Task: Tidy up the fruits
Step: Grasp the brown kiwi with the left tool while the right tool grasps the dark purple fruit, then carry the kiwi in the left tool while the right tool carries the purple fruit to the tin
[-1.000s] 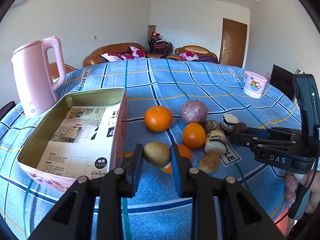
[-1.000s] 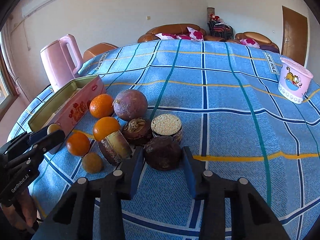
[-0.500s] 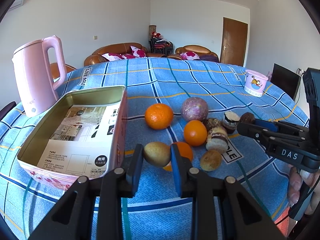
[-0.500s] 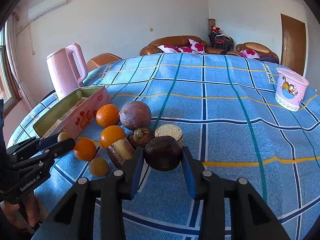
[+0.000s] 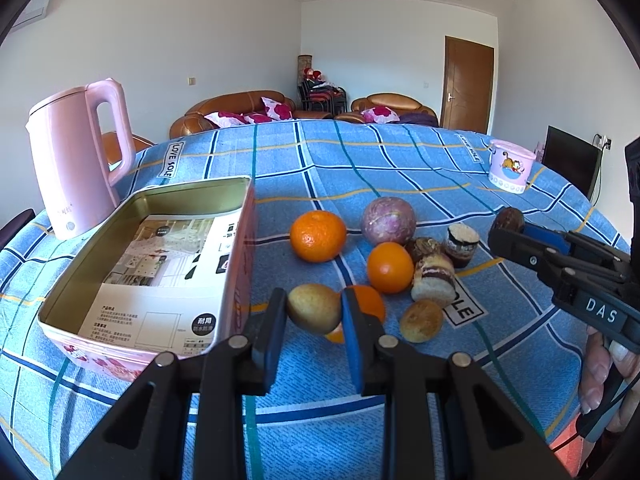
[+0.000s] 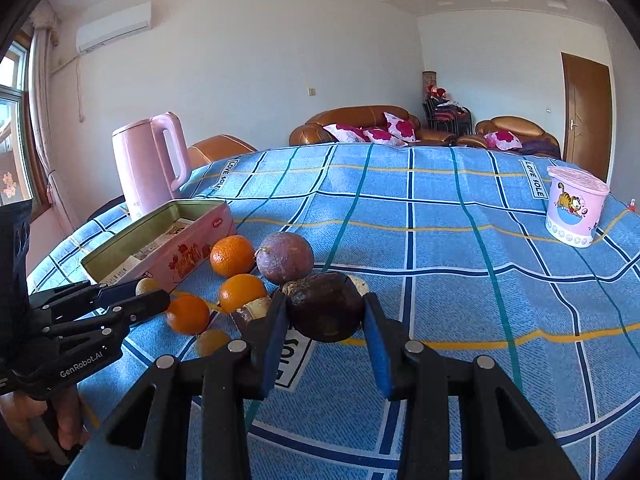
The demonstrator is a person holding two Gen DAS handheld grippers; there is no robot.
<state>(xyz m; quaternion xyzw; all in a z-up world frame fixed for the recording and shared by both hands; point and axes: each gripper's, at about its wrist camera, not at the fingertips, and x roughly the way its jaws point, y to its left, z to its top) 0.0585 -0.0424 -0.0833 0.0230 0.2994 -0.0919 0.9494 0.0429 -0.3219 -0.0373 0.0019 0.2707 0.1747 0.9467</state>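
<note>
across the counter [image 5: 400,160], under its blue checked cloth, the pink tin [image 5: 132,216] lies open at the left beside the pink kettle [image 5: 76,168], holding only a printed sheet, no fruit yet. next to the tin's right wall sits the fruit cluster: a purple round fruit [image 5: 388,221], oranges [image 5: 318,236], some cut halves. the right gripper [image 6: 325,322] is clamped on a dark brown fruit [image 6: 326,306], raised just above the cluster. the left gripper [image 5: 314,312] is pinched tight on a small yellowish-brown fruit [image 5: 314,308], close to the tin's near corner. judging by this, both picks are made and the carry is in hand; next each fruit wants moving over the tin's rim and releasing inside, one gripper at a time to avoid a clash.
</note>
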